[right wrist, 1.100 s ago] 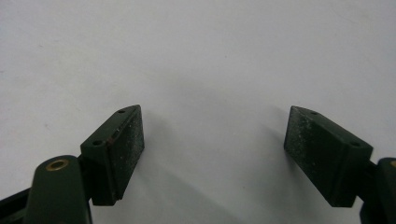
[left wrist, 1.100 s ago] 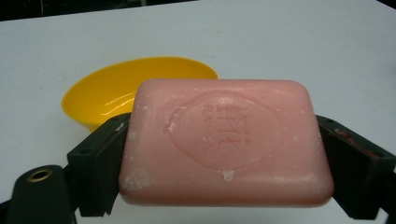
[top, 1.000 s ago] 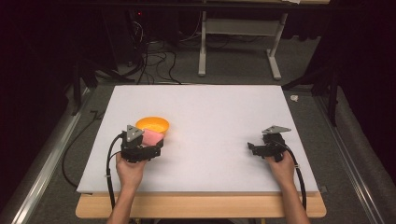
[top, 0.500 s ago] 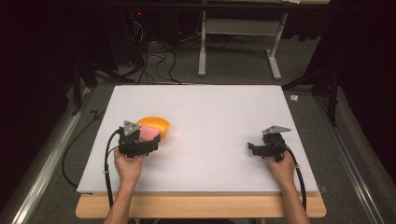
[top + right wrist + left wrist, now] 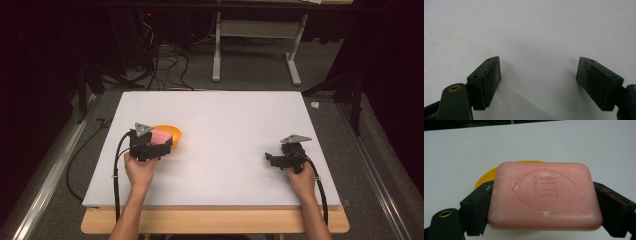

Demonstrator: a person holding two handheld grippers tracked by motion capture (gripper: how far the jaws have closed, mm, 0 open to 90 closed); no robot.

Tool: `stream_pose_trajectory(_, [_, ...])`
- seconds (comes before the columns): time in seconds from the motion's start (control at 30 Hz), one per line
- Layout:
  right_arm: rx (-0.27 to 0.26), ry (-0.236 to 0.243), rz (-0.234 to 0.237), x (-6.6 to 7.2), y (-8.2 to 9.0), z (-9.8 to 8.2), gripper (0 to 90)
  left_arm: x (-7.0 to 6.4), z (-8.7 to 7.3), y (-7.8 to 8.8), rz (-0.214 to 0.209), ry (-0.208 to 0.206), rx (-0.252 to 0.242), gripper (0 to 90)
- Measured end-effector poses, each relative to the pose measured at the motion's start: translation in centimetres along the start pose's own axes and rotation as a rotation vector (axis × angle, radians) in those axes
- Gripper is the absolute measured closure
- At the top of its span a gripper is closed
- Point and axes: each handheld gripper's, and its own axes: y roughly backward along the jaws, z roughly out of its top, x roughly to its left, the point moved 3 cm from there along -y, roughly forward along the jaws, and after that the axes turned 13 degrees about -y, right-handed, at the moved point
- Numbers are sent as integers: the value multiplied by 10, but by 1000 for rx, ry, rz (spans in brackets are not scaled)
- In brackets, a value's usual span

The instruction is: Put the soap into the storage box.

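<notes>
While clamped between left gripper (image 5: pixel 544 220) jaws, soap (image 5: pixel 545 195) overhangs bowl (image 5: pixel 484 176).

You get a high view from above your side, looking forward and down over the whole white surface (image 5: pixel 225 125). The left gripper view sits very close, level along its jaws, onto the pink soap (image 5: pixel 545 195) and yellow bowl (image 5: pixel 485 177), both shared with the high view. The right gripper view looks down close on bare surface.
</notes>
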Motion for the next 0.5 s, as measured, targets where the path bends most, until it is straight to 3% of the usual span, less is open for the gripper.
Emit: stream_pose_trajectory(0.5, [0, 0, 0, 0, 0, 0, 207, 10, 7, -16, 30, 23, 23, 139])
